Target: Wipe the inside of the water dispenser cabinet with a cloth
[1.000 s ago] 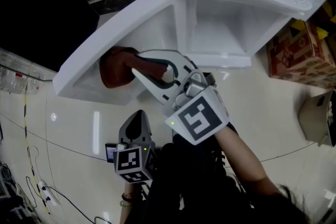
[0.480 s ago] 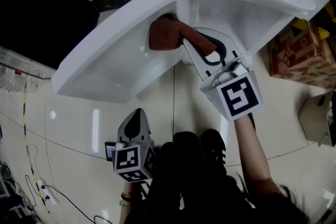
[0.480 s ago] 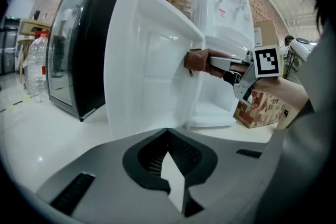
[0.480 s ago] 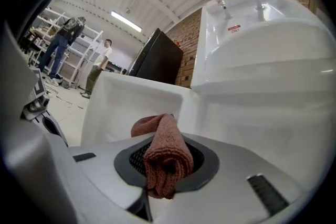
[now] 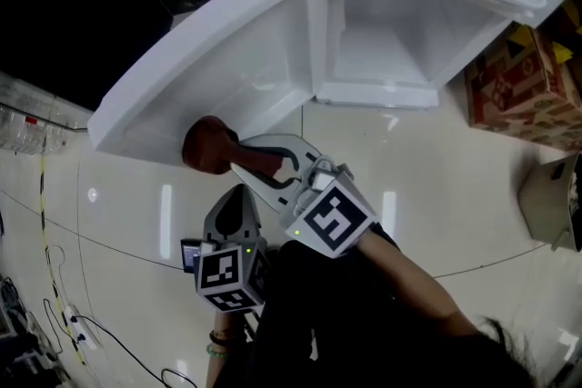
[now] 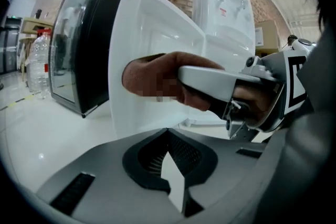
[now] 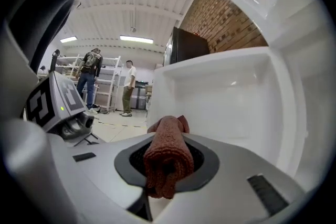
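Note:
The white water dispenser cabinet (image 5: 382, 50) stands open, its door (image 5: 209, 59) swung out to the left. My right gripper (image 5: 238, 161) is shut on a rolled reddish-brown cloth (image 5: 209, 145), which sits against the door's lower outer edge. In the right gripper view the cloth (image 7: 167, 155) bulges out between the jaws, facing the door's inner panel (image 7: 226, 102). My left gripper (image 5: 238, 197) hangs lower, just below the right one, shut and holding nothing. From the left gripper view the cloth (image 6: 155, 81) and the right gripper (image 6: 220, 86) cross in front of the door (image 6: 152, 23).
Cardboard boxes (image 5: 523, 86) stand right of the cabinet, with another box (image 5: 555, 200) at the right edge. Cables (image 5: 64, 323) lie on the floor at lower left. A black glass-fronted appliance (image 6: 79, 34) and water bottles (image 6: 37, 60) stand beyond the door. Two people (image 7: 94, 78) stand far back.
The right gripper has carried the cloth from the hinge end of the door's inner face down and left to the door's lower outer edge. The left gripper has stayed put.

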`<state>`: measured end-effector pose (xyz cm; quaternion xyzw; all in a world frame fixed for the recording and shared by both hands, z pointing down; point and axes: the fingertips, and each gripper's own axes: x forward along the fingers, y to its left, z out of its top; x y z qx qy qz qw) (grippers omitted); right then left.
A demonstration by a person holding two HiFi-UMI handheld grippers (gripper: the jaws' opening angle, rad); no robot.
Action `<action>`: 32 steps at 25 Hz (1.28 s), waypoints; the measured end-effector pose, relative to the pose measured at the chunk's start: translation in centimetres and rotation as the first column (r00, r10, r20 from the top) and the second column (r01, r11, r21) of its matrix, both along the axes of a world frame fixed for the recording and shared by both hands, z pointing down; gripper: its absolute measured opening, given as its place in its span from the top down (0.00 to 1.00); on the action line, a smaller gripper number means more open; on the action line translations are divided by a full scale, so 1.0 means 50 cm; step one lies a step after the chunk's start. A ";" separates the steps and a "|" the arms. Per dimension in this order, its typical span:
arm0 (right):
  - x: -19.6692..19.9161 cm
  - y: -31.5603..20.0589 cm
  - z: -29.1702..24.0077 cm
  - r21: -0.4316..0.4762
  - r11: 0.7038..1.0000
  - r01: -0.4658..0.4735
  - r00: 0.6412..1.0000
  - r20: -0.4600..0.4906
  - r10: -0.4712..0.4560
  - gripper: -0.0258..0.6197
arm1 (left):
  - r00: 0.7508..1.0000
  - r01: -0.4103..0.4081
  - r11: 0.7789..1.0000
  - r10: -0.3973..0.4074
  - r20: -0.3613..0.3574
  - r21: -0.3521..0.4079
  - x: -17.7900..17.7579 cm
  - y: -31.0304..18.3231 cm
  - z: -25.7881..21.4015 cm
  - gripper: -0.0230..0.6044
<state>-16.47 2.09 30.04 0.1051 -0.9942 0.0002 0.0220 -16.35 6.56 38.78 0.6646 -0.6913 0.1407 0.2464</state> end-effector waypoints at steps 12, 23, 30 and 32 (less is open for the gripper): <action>0.092 -0.216 0.156 -0.027 0.970 -0.240 0.951 -0.206 0.230 0.84 | 1.000 0.001 1.000 -0.001 -0.007 -0.002 -0.002 0.005 0.002 0.96; 0.239 -0.249 0.195 -0.109 0.888 -0.446 0.885 -0.204 0.419 0.84 | 1.000 0.005 1.000 -0.005 -0.001 -0.001 -0.002 -0.002 0.003 0.96; 0.256 -0.136 0.169 -0.285 0.849 -0.445 0.895 -0.099 0.435 0.84 | 1.000 0.001 1.000 -0.002 0.030 0.031 0.013 -0.032 -0.012 0.96; 0.268 -0.112 0.162 -0.295 0.842 -0.451 0.890 -0.081 0.449 0.84 | 0.999 -0.008 0.999 0.006 0.038 0.049 0.023 -0.040 -0.024 0.96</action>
